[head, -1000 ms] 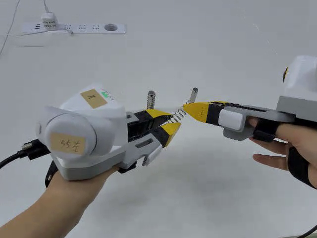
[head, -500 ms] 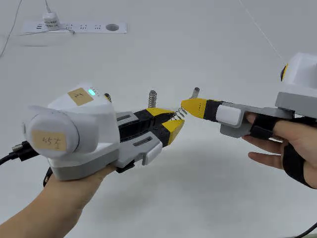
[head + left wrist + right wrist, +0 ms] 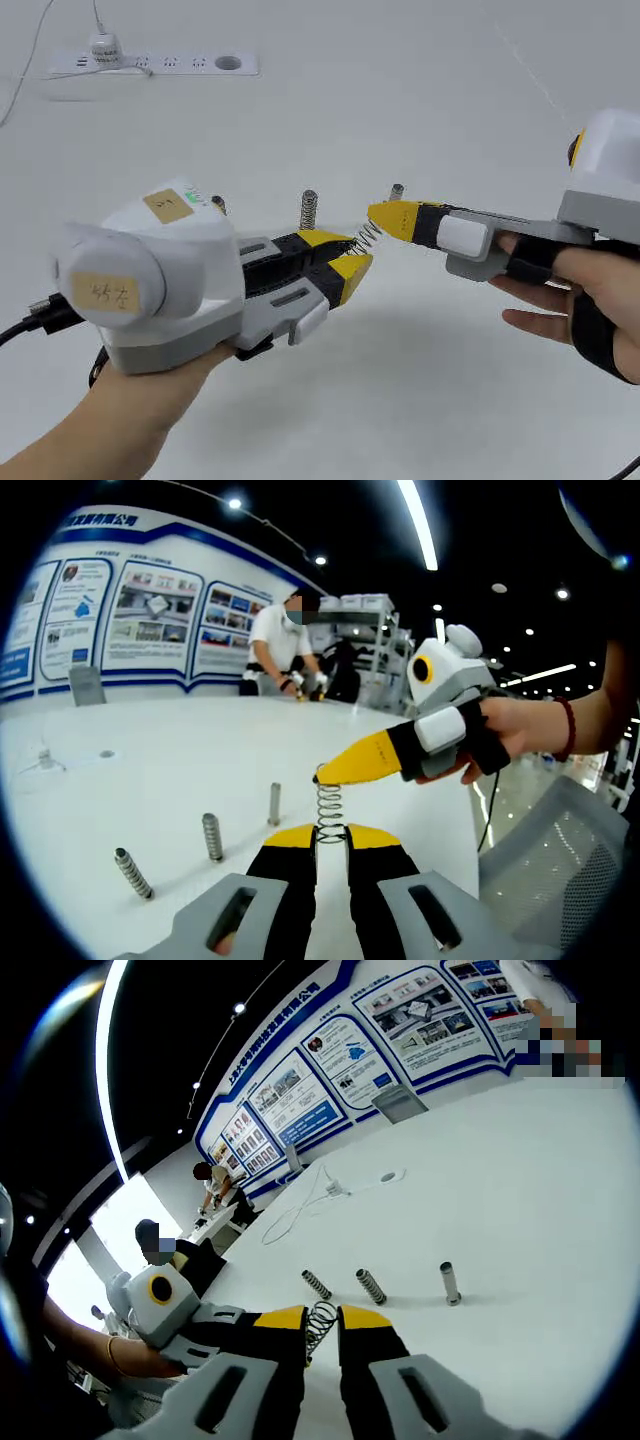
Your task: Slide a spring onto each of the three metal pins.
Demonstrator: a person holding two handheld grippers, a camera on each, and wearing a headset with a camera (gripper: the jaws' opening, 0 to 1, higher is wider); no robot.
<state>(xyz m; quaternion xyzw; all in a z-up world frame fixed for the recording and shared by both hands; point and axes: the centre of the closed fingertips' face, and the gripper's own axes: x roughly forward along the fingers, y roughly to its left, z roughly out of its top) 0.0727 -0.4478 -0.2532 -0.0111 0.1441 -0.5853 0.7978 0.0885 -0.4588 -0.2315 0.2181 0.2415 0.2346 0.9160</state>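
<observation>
Steel spring (image 3: 368, 235), one: slung between left gripper (image 3: 357, 250) and right gripper (image 3: 378, 213), both jaw pairs apparently clamped on its ends. Bare pin (image 3: 397, 190) stands upright just beyond the right tip, toward the workbench's (image 3: 420, 390) far edge.

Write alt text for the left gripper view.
A spring is held at both ends: the left gripper grips its lower end, the right gripper its top. Beyond, on the white table, two sprung pins stand beside a bare pin.

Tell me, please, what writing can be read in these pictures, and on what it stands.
Top tan sticker on the left gripper: handwritten, illegible.
Rear tan sticker: handwritten, illegible.
Wall posters: print too small.
Blue wall banner: characters blurred.
Spring: unmarked.
Nothing can be quoted.
</observation>
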